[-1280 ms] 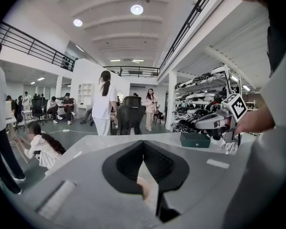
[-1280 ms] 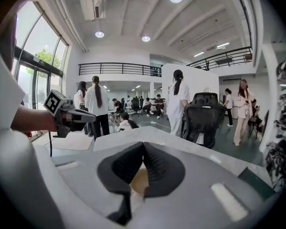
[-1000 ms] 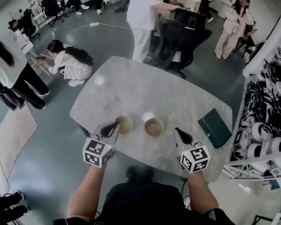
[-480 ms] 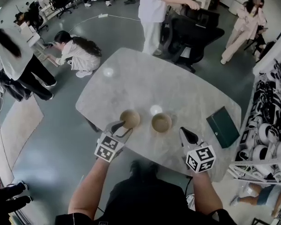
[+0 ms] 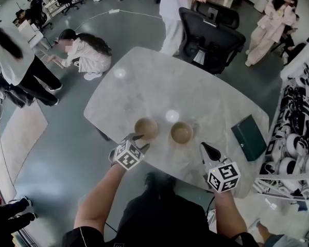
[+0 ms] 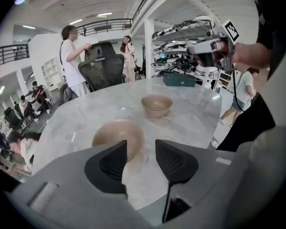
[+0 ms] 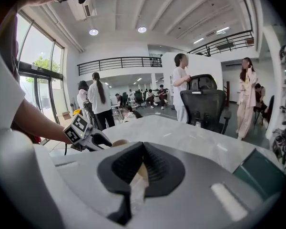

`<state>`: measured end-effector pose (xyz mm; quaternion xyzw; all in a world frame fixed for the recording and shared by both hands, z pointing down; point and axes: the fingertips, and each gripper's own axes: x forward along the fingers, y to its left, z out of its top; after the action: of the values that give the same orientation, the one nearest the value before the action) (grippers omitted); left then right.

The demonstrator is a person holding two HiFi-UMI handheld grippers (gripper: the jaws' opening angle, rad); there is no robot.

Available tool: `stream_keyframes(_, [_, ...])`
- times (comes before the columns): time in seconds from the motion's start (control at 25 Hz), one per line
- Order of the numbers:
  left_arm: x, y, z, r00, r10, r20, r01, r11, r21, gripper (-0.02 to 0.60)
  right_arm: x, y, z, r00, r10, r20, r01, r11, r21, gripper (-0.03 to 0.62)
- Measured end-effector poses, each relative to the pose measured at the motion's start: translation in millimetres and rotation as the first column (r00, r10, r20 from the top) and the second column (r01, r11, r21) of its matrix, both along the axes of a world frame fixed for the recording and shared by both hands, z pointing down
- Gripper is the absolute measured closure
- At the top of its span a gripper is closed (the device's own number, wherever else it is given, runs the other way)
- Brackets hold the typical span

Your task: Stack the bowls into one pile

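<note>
Two tan bowls stand side by side near the front of the pale marble table (image 5: 159,89): the left bowl (image 5: 146,128) (image 6: 115,135) and the right bowl (image 5: 181,133) (image 6: 157,105). My left gripper (image 5: 137,138) (image 6: 140,148) is open at the left bowl's near rim. Its jaws have just been opening, and the pads press on nothing. My right gripper (image 5: 205,148) (image 7: 142,149) is shut and empty, hanging over the table's front edge to the right of the right bowl. The right gripper view shows the left gripper (image 7: 83,133) beside a sliver of bowl.
A dark green flat case (image 5: 249,137) lies at the table's right end. A black office chair (image 5: 211,32) stands behind the table, with several people around it. Racks of gear (image 5: 298,138) line the right side. A person crouches on the floor (image 5: 85,53) at left.
My left gripper has come down to the left bowl's near rim and its jaws have gone from shut to open. The right gripper has barely moved.
</note>
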<state>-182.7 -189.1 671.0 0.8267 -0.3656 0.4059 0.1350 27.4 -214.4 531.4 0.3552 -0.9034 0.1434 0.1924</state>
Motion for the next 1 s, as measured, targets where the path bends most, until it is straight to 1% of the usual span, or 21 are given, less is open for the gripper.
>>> stream_keyframes(0.16, [0.5, -2.3, 19.6, 0.991, 0.091, 0.093, -0.089, 0.996, -0.027, 0.403, -0.1, 2.5, 6.2, 1.0, 0.007, -0.009, -0.008, 1.0, -0.012, 0.589])
stream_keyframes(0.28, [-2.2, -3.1, 32.3, 0.975, 0.151, 0.163, -0.145, 0.988, -0.047, 0.403, -2.0, 6.4, 8.2, 1.0, 0.014, -0.015, -0.014, 1.0, -0.021, 0.589])
stream_keyframes(0.36, [-4.2, -5.1, 38.8, 0.963, 0.183, 0.196, -0.175, 0.983, -0.06, 0.403, -3.1, 7.7, 7.7, 1.0, 0.021, -0.02, -0.022, 1.0, -0.023, 0.589])
stream_keyframes(0.48, [-2.9, -6.3, 42.5, 0.952, 0.217, 0.217, -0.204, 0.976, -0.079, 0.408, -1.0, 8.9, 6.2, 0.999, 0.034, -0.025, -0.034, 0.999, -0.023, 0.589])
stream_keyframes(0.68, [-2.5, -6.6, 48.6, 0.93, 0.267, 0.252, -0.25, 0.963, -0.099, 0.456, 2.3, 11.4, 4.7, 0.998, 0.053, -0.031, -0.054, 0.998, -0.017, 0.589])
stream_keyframes(0.84, [-4.6, -6.5, 49.8, 0.926, 0.279, 0.254, -0.261, 0.96, -0.102, 0.522, 2.3, 17.5, 3.4, 0.997, 0.065, -0.037, -0.066, 0.998, -0.013, 0.589])
stream_keyframes(1.0, [-5.5, -5.9, 44.9, 0.93, 0.275, 0.245, -0.261, 0.961, -0.088, 0.546, 1.9, 23.0, -0.9, 0.996, 0.08, -0.039, -0.08, 0.997, -0.007, 0.589])
